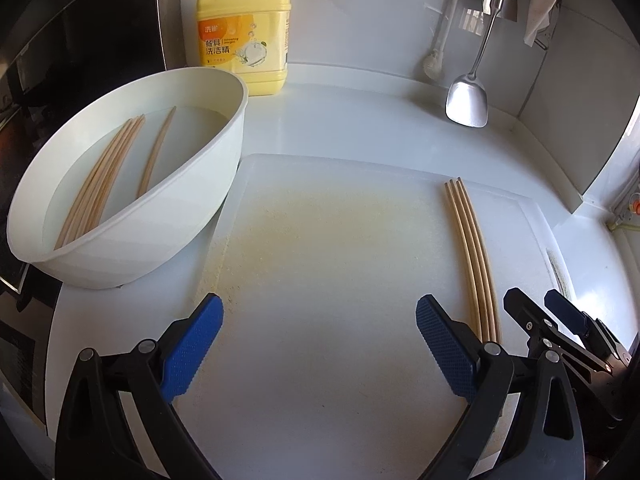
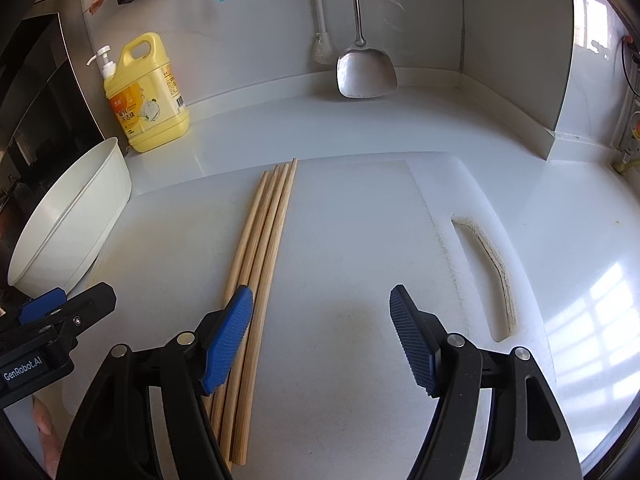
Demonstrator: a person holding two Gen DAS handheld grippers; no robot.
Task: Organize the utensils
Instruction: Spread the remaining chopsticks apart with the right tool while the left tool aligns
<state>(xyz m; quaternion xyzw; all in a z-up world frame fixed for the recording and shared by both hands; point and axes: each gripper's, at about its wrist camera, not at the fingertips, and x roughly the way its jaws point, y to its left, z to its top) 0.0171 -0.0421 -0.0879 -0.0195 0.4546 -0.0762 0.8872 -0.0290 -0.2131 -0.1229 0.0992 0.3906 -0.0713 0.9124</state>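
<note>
**Wet chopsticks waiting**

White counter, cutting board [image 1: 340, 260] centre. Four chopsticks [image 2: 260, 248] lie there; more soak in the far-left basin [image 1: 120, 264]. They're light, stiff, probably slippery: pinch mid-shaft. Your left gripper [image 1: 320, 348] and right gripper [image 2: 320, 340] gape wide, empty.

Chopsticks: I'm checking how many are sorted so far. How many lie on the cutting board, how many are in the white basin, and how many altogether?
Chopsticks on the cutting board: 4
Chopsticks in the white basin: about 5, a tight bundle that is hard to separate, plus one apart
Total: about 9
</note>
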